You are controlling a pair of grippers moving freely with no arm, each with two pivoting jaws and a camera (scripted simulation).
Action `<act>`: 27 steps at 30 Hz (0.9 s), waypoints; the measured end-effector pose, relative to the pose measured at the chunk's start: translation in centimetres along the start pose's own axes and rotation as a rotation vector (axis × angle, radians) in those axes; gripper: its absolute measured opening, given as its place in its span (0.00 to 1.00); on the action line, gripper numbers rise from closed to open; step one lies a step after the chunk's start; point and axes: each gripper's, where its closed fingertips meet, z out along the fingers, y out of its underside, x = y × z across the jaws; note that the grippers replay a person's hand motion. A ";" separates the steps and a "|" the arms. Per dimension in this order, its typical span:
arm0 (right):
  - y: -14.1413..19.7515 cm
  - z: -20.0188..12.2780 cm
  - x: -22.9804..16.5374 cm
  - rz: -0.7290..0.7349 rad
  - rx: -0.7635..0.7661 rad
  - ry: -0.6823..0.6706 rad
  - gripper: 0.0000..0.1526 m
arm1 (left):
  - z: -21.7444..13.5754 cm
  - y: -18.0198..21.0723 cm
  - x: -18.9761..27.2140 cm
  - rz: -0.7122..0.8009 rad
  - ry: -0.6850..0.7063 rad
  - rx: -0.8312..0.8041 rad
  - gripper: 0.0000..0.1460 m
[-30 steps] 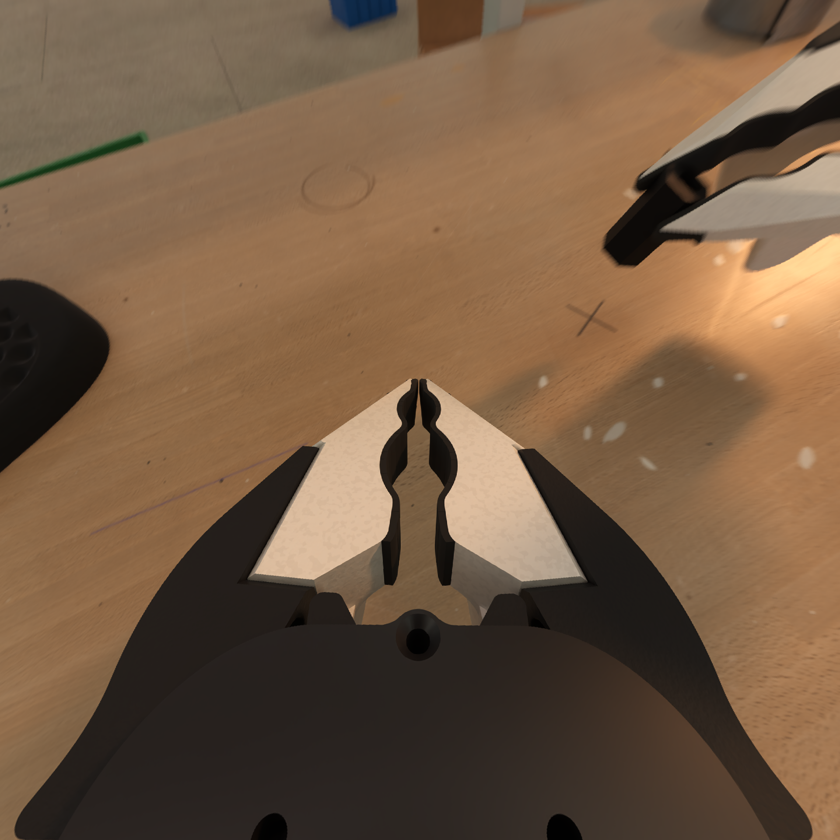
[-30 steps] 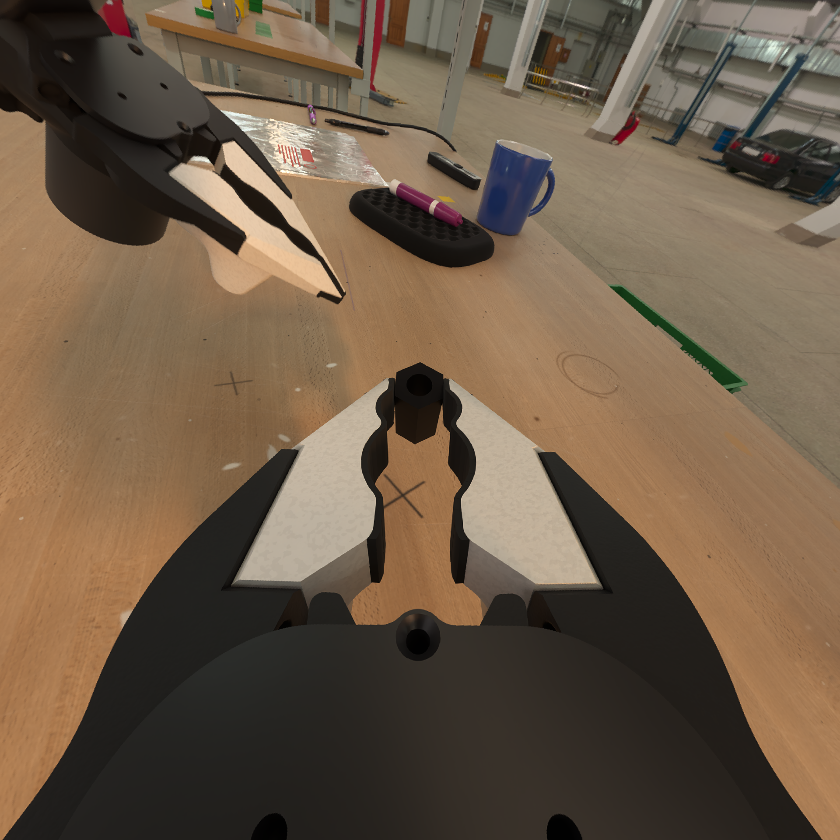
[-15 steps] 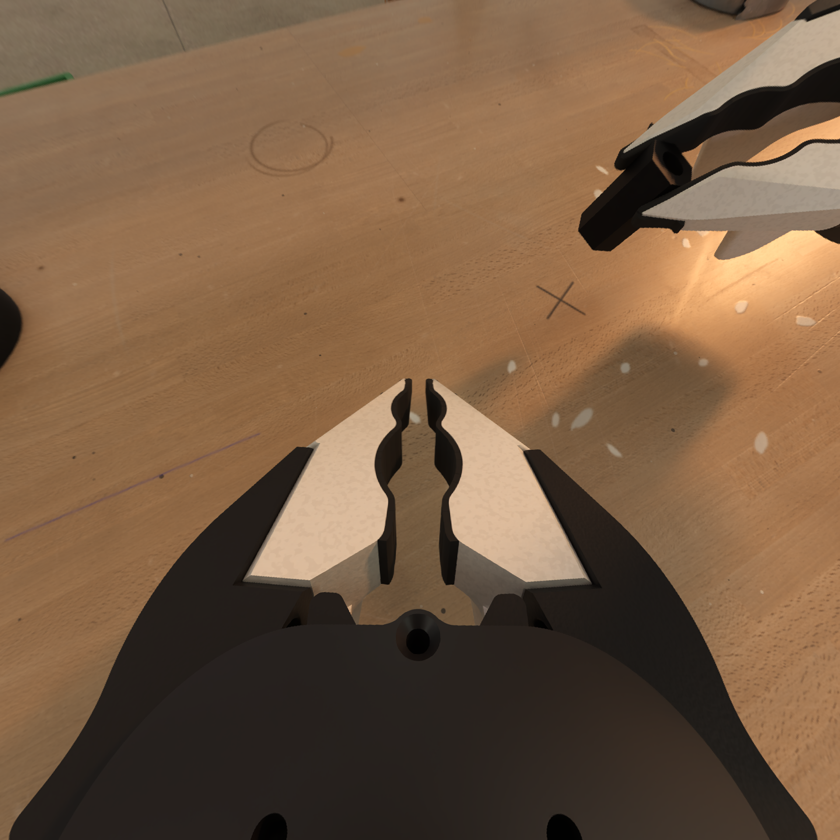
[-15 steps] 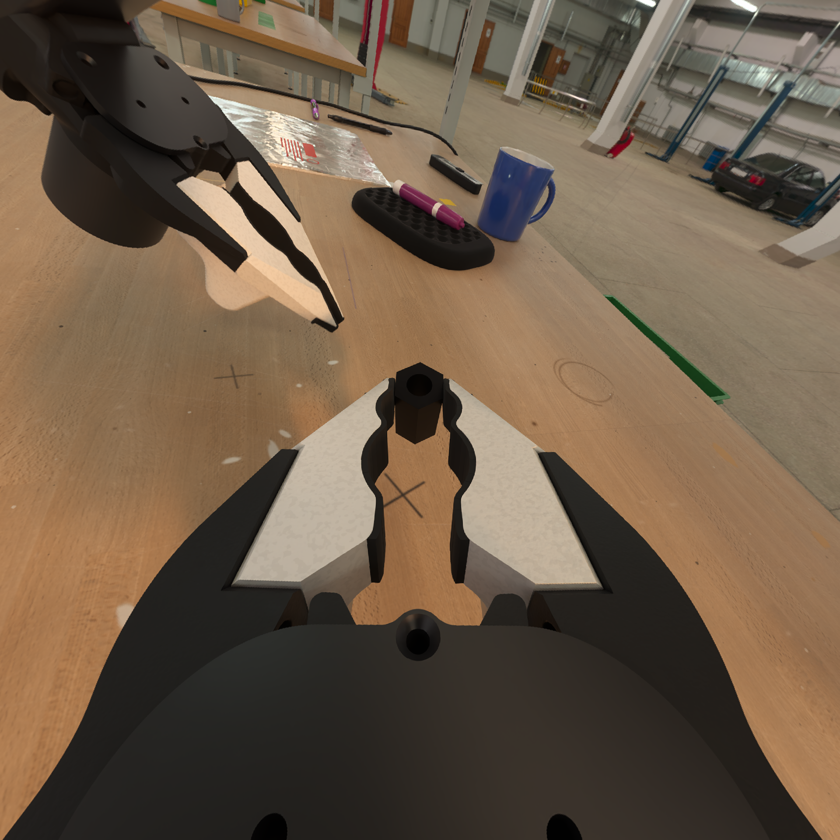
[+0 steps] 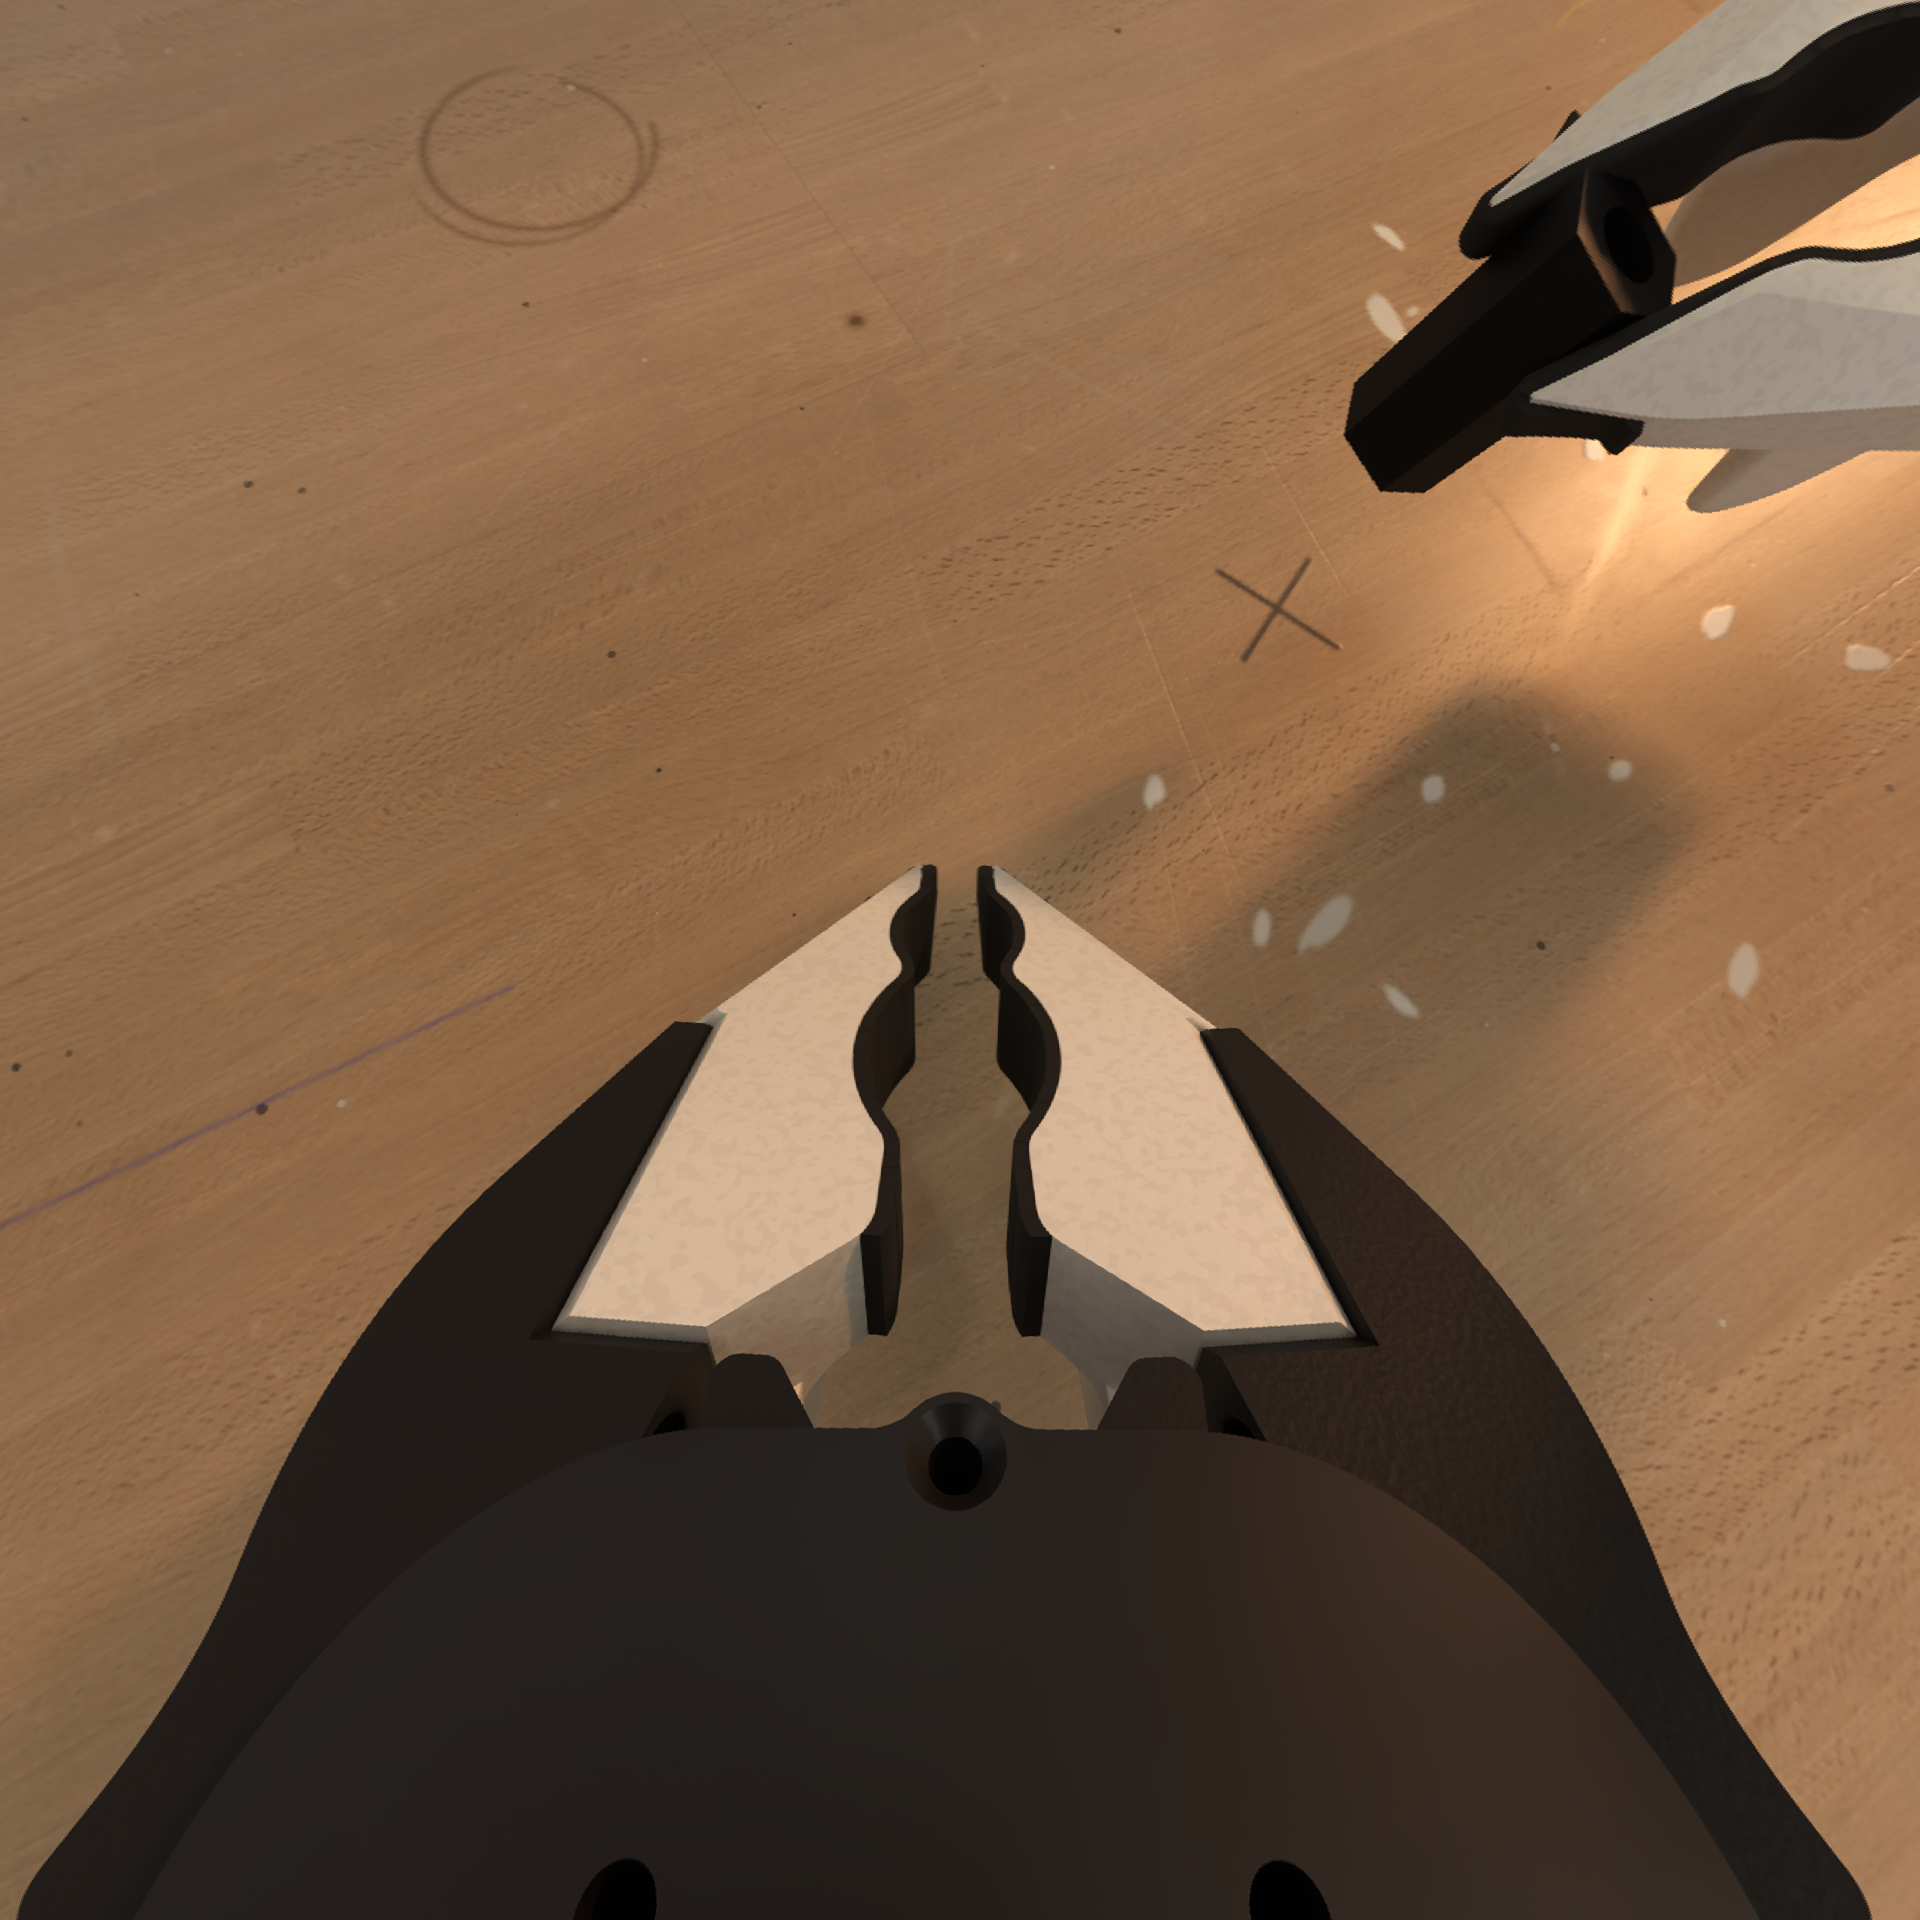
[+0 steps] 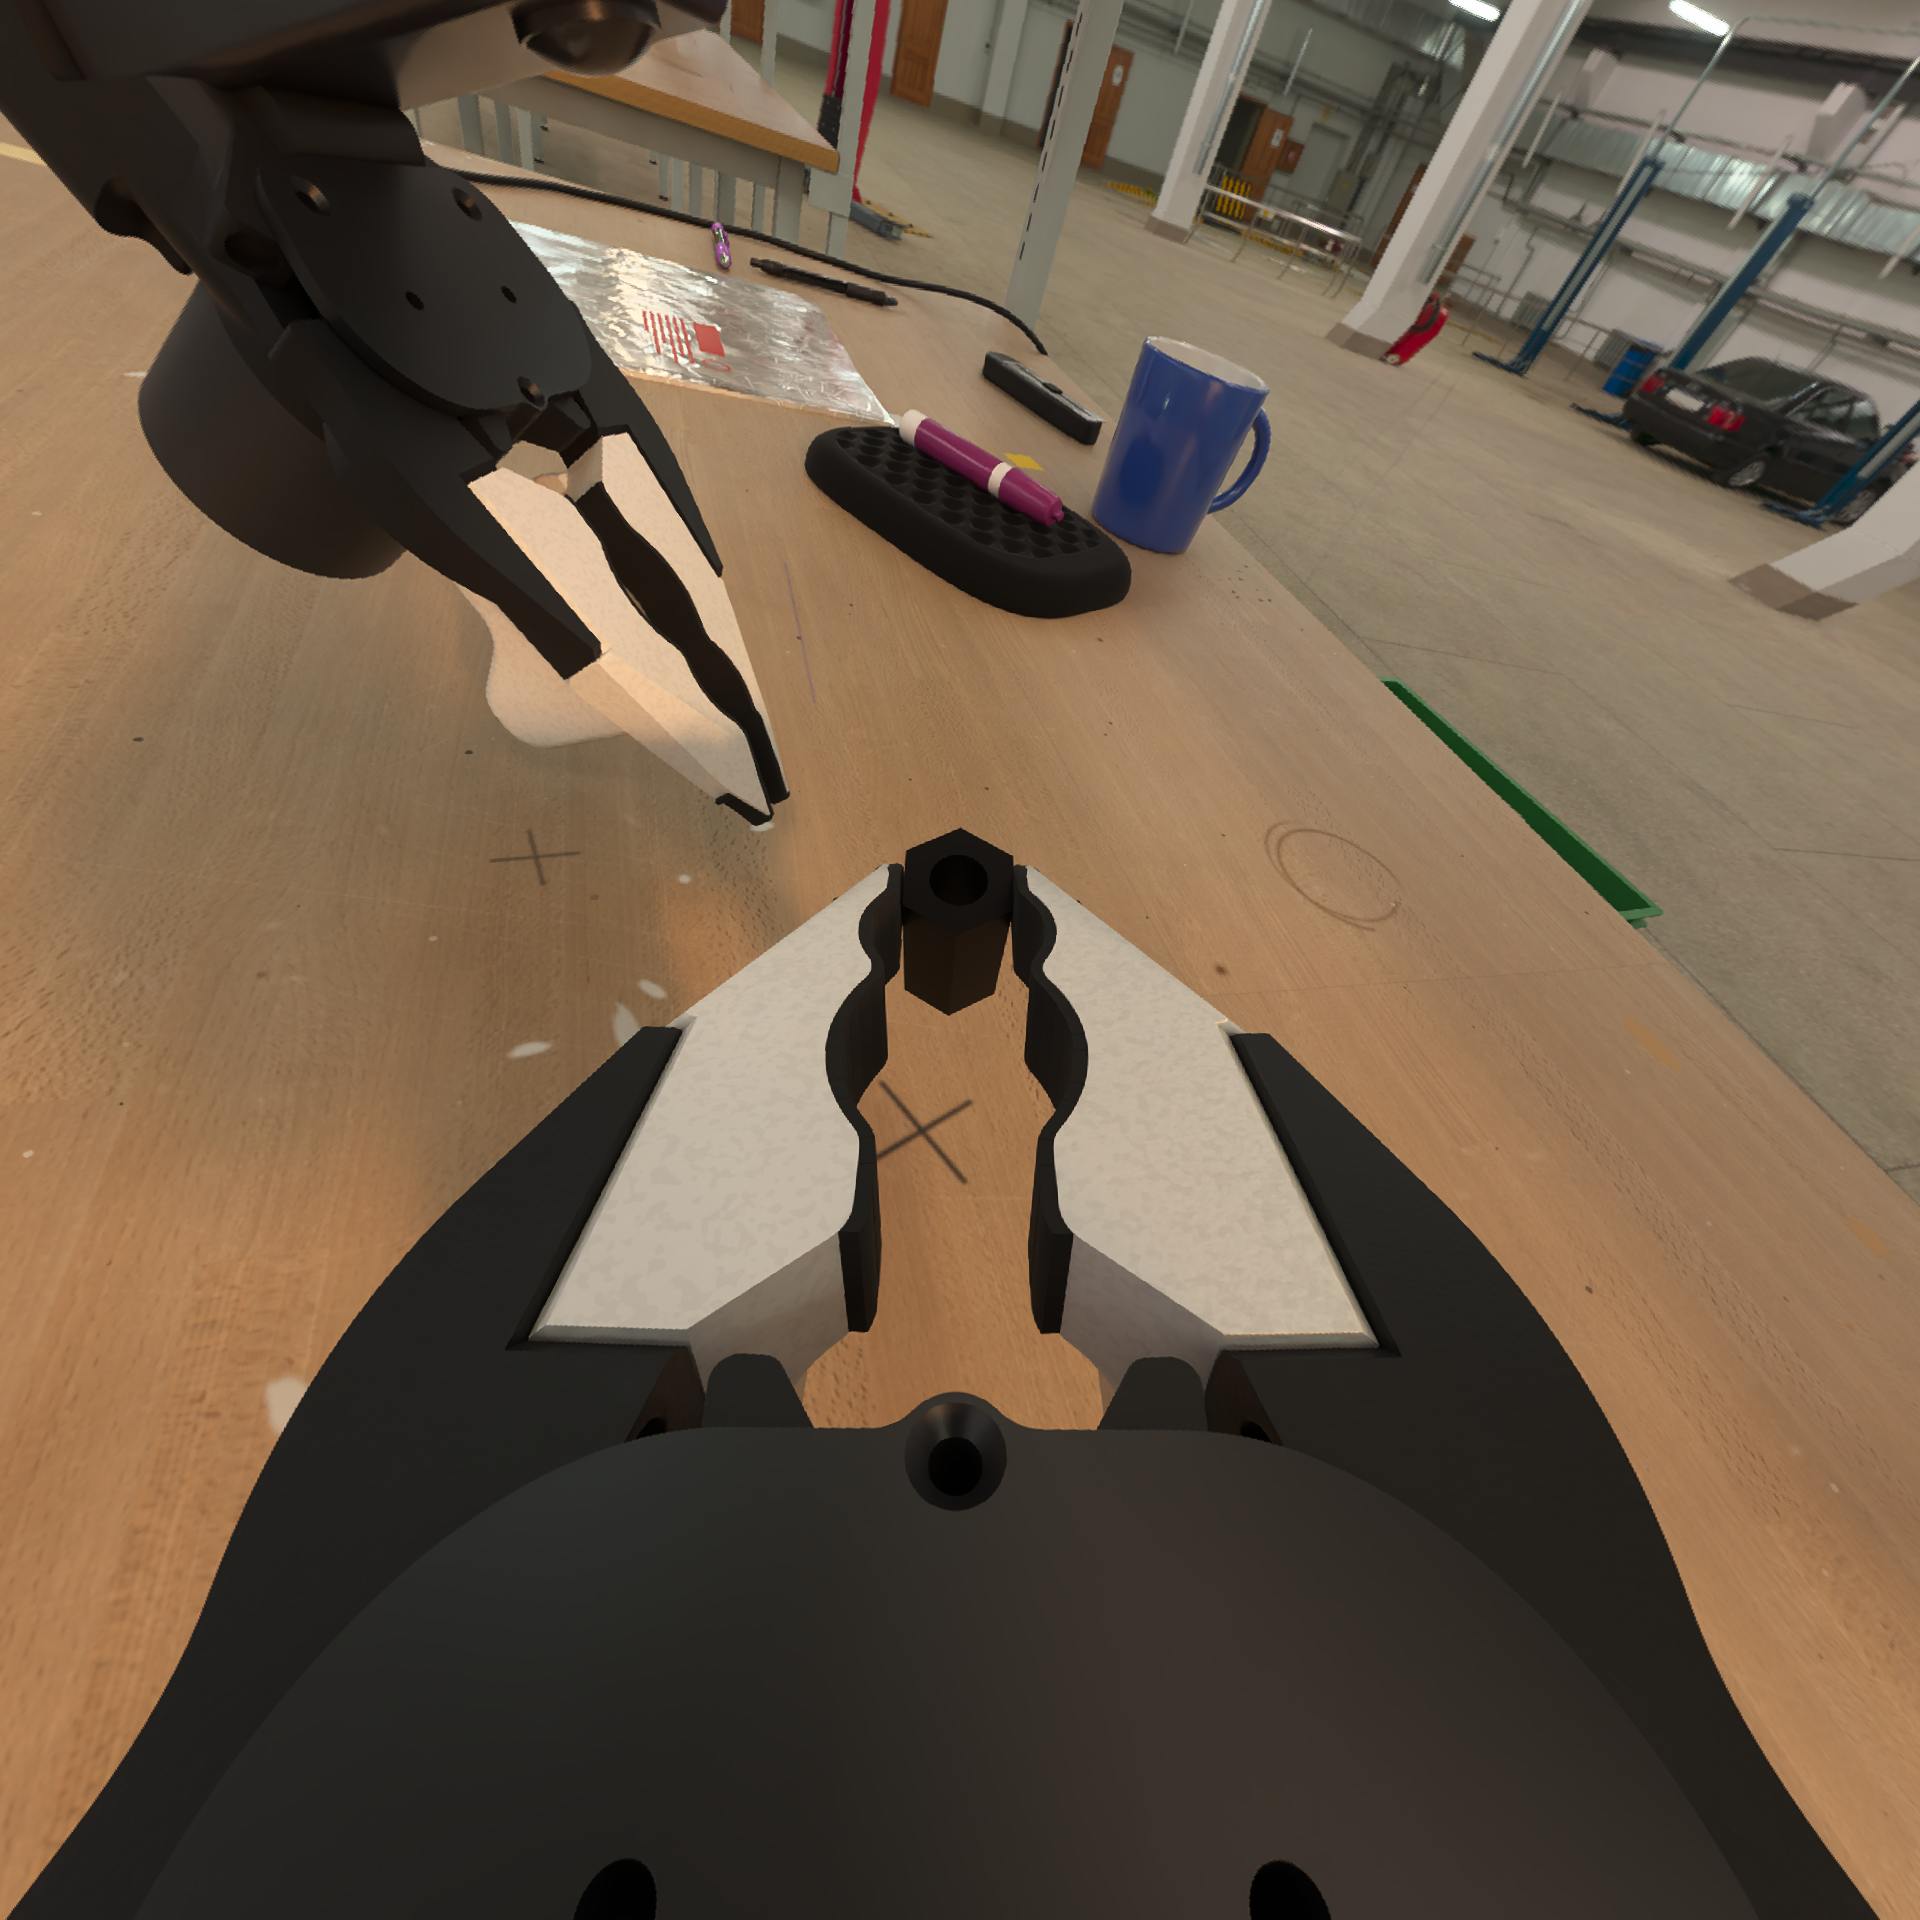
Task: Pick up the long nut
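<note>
Right gripper [image 6: 957,883]: clamped on the long nut [image 6: 954,918] at its fingertips, held clear above the desk [image 6: 1195,790].
Long nut: black, hexagonal, bore visible at its upper end; lower end projects below the fingers.
Left gripper [image 5: 956,871]: empty, jaws nearly closed with a narrow gap, tips angled down at the desk.
Desk marks: pencilled cross [image 5: 1277,610] beneath the nut; drawn circle [image 5: 537,156] farther off.
</note>
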 end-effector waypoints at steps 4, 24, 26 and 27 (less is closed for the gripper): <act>0.0 0.0 0.0 -0.001 0.000 0.000 0.13 | 0.0 0.0 0.1 0.003 0.008 -0.007 0.01; 0.0 0.0 -0.1 -0.007 0.003 0.003 0.13 | 0.1 0.5 0.0 0.028 -0.020 -0.046 0.04; -0.1 0.0 -0.1 -0.007 0.005 0.003 0.13 | -0.1 0.2 -0.4 0.044 -0.049 -0.027 0.04; -0.1 -0.1 -0.1 -0.008 0.006 0.003 0.13 | -0.4 -0.2 -0.4 0.056 -0.063 0.000 0.04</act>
